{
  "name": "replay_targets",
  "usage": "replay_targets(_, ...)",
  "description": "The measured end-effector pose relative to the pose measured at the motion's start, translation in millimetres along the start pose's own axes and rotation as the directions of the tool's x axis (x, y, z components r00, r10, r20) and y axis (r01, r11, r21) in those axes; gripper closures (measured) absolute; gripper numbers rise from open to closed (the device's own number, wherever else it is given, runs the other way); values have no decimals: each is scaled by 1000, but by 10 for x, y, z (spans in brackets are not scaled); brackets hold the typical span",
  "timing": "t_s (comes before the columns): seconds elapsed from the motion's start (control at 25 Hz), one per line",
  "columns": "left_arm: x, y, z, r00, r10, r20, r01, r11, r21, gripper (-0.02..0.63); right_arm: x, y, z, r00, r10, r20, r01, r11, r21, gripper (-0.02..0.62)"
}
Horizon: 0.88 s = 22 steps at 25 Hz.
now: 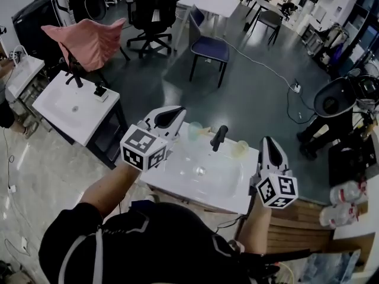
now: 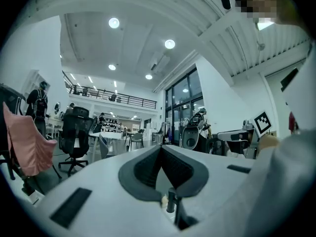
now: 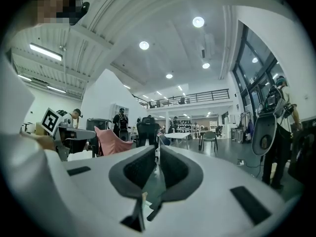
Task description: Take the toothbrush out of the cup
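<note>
- Right now my left gripper [image 1: 179, 112] has its jaws pressed together and empty, near the greenish cup [image 1: 195, 131].
- My right gripper [image 1: 267, 142] shows a narrow gap with nothing in it, beside the yellowish cup [image 1: 240, 149].
- Both cups flank the faucet [image 1: 219, 136] on the sink [image 1: 230, 199]; I can't make out the toothbrush.

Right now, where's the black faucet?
In the head view the black faucet stands at the back rim of the white sink, centre frame, between a pale green cup on its left and a yellowish cup on its right.

right gripper [image 3: 158, 151] jaws narrowly apart; pink chair [image 3: 111, 141] ahead, left.
</note>
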State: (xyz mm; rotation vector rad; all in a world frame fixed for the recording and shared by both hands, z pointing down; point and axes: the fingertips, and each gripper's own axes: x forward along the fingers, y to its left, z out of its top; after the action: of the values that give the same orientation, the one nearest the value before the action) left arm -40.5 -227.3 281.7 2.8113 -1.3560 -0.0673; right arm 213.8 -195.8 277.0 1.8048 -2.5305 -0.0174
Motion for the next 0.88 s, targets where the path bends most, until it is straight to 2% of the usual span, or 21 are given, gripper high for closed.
replay_targets(0.36, 123, 391, -216, 998, -63, -13, 63, 997, -35, 601, 225, 16, -187, 994, -99, -39, 99, 995, -12, 554)
replay_targets(0.52, 180, 526, -411, 997, -57, -52, 58, 998, 8, 601, 249, -89, -386, 986, -153, -63, 153, 988, -1, 550)
replay_targets(0.68, 273, 536, -583, 992, -96, -76, 88, 991, -103, 601, 262, -156, -603, 983, -153, -99, 155, 988, 14, 527)
replay_targets(0.88, 384, 434, -757, 991, -89, -97, 80, 993, -88, 601, 270, -375, -916, 983, -136, -122, 141, 989, 34, 495)
